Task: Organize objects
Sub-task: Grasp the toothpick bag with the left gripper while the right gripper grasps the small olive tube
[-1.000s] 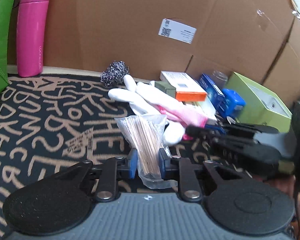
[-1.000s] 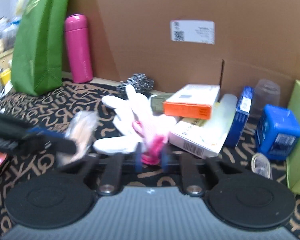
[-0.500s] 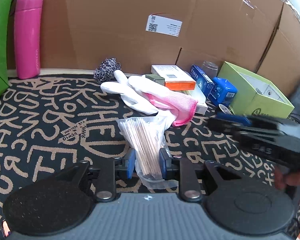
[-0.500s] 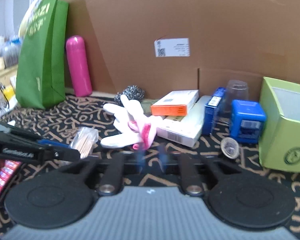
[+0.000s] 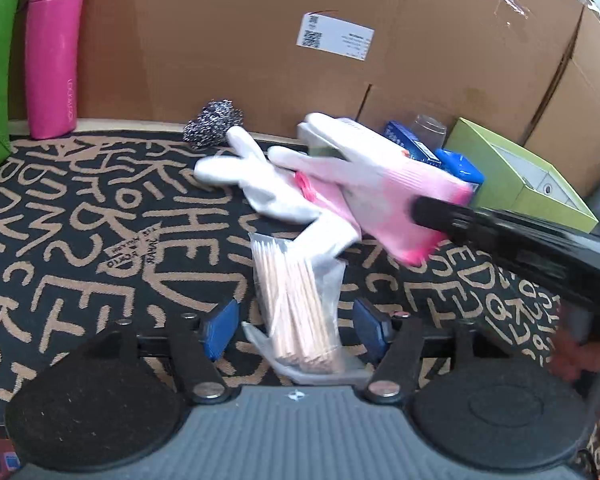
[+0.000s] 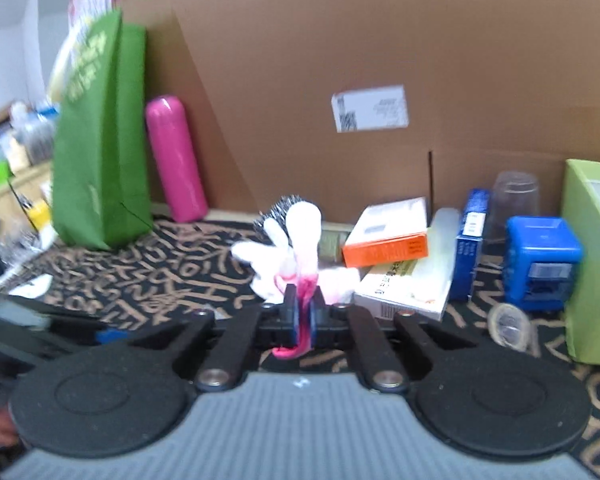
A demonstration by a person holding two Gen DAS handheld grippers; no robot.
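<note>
My left gripper (image 5: 296, 330) is open; a clear bag of wooden sticks (image 5: 296, 304) lies loose between its blue pads on the patterned mat (image 5: 80, 216). My right gripper (image 6: 304, 316) is shut on the pink cuff of a white glove (image 6: 304, 240) and holds it lifted. In the left wrist view that glove (image 5: 380, 192) hangs from the right gripper (image 5: 428, 212), above a second white glove (image 5: 260, 188) lying on the mat.
A pink bottle (image 5: 54, 48) and green bag (image 6: 100, 140) stand at back left. A steel scourer (image 5: 212, 122), orange-edged box (image 6: 388, 232), blue boxes (image 6: 540, 260), clear cup (image 6: 514, 196) and green box (image 5: 516, 176) sit along the cardboard wall (image 5: 260, 20).
My left gripper opened and let go of the stick bag. My right gripper shut on the glove's cuff and lifted it.
</note>
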